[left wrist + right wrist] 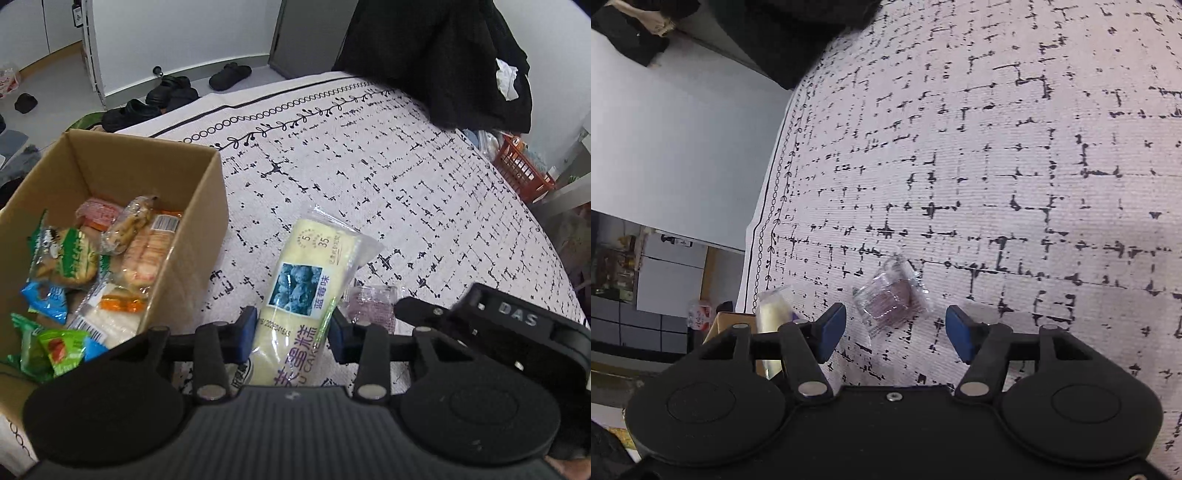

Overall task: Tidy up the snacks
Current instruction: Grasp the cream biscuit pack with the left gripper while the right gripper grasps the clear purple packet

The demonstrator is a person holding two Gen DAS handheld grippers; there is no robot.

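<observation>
Left gripper (291, 334) clamped, blue pads pressing both sides of the long pale-yellow cake in clear plastic wrap (308, 282), lifted above the white black-patterned cloth (424, 192). Open brown cardboard box (192, 236) of wrapped snacks just to its left. Right gripper (895, 332) spread wide, holding nothing, hovering close before the small clear-wrapped purple-brown snack (892, 295) lying on the cloth.

White cloth (388, 166) with little black marks, spread over a wide flat top. Grey floor (55, 88) behind, with black shoes (170, 92) by a white wall (177, 33). Black coat (436, 55) hanging. Orange basket (521, 166) off right.
</observation>
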